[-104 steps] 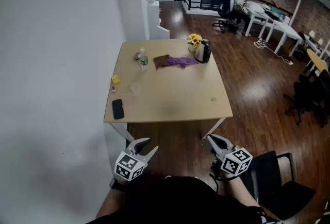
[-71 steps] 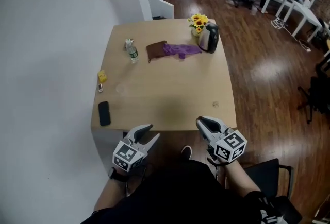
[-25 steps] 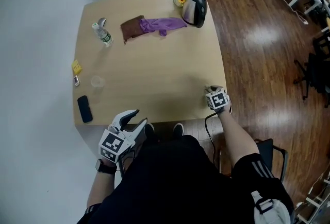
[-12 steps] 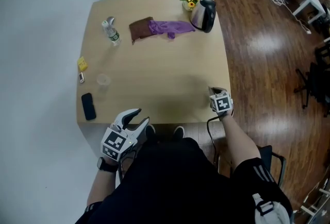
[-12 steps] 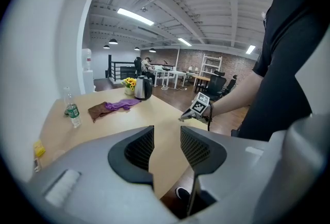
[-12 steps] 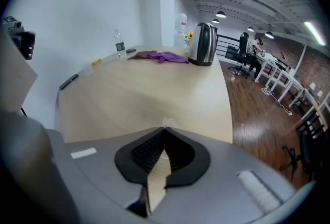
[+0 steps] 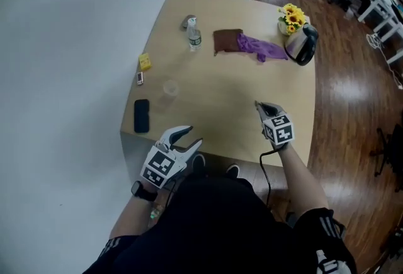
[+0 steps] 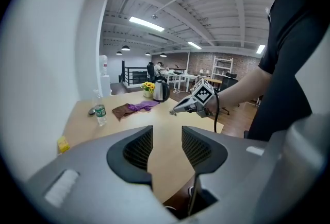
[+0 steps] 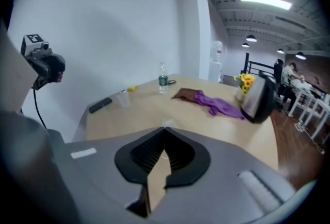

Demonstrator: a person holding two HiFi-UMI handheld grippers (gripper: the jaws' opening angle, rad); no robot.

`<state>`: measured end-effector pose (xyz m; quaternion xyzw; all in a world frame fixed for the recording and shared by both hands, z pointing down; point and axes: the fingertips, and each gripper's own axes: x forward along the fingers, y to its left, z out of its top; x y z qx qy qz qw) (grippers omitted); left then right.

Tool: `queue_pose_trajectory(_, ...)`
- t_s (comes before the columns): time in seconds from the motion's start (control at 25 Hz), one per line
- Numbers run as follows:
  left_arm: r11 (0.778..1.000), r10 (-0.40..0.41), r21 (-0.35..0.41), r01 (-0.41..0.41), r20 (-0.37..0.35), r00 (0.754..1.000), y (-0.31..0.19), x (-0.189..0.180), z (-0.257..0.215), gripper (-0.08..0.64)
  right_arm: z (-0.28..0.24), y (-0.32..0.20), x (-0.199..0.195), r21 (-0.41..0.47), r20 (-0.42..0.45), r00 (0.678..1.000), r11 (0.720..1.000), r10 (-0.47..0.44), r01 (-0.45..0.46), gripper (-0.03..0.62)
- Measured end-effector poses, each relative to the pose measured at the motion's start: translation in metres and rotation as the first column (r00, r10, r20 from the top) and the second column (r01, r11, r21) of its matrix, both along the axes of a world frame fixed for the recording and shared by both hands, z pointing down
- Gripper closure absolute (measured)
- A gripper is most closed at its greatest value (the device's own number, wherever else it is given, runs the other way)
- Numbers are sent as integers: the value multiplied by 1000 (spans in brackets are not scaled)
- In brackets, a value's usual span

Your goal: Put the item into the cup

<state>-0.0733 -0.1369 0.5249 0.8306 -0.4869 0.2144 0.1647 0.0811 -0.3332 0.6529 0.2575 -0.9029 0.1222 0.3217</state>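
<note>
A clear plastic cup stands upright on the left part of the wooden table; the right gripper view shows the cup ahead and to the left. My right gripper hovers over the table's near right part, shut on a tiny pale item that peeks out at its tips. The left gripper view shows that gripper in the air with the speck at its tip. My left gripper is at the table's near edge; its jaws have just been opening and nothing is between them.
A black phone lies near the front left corner, with a yellow packet and a small object behind it. Farther back are a water bottle, brown and purple cloths, a kettle and sunflowers.
My right gripper has come up off the table's right edge, shut, and moved in over the table. The left gripper has moved forward to the near edge and stands wider.
</note>
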Motion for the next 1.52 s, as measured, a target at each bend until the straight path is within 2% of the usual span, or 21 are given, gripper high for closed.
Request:
queue_pose_trajectory(0.16, 999, -48, 21, 48, 3, 999, 6, -41, -1, 382, -23, 17, -95, 30, 39, 989, 989, -143, 142, 583)
queue_pose_trajectory(0.36, 996, -80, 33, 80, 8, 997, 14, -87, 1, 368, -37, 43, -202, 33, 38, 952, 953, -304, 303, 583)
queue_pose_trajectory(0.56, 995, -92, 40, 91, 25, 995, 18, -124, 8, 364, -27, 62, -289, -47, 49, 930, 930, -363, 366, 583)
queue_pose_trajectory(0.68, 994, -104, 46, 103, 18, 994, 21, -142, 10, 364, -8, 67, -327, -65, 15, 917, 915, -399, 399, 583)
queue_pose_trajectory(0.96, 988, -157, 10, 157, 1, 988, 45, -180, 27, 364, 50, 69, -378, -115, -97, 898, 901, -430, 419, 583)
queue_pose_trajectory(1.2, 979, -204, -17, 204, -19, 979, 62, -196, 38, 364, 79, 67, -395, -210, -136, 911, 910, -390, 359, 583)
queue_pose_trajectory(1.32, 977, -212, -28, 211, -24, 977, 68, -195, 41, 364, 91, 68, -397, -240, -171, 901, 904, -399, 355, 581)
queue_pose_trajectory(1.52, 977, -209, -43, 208, -23, 978, 75, -192, 45, 364, 95, 65, -395, -208, -238, 880, 907, -410, 366, 543)
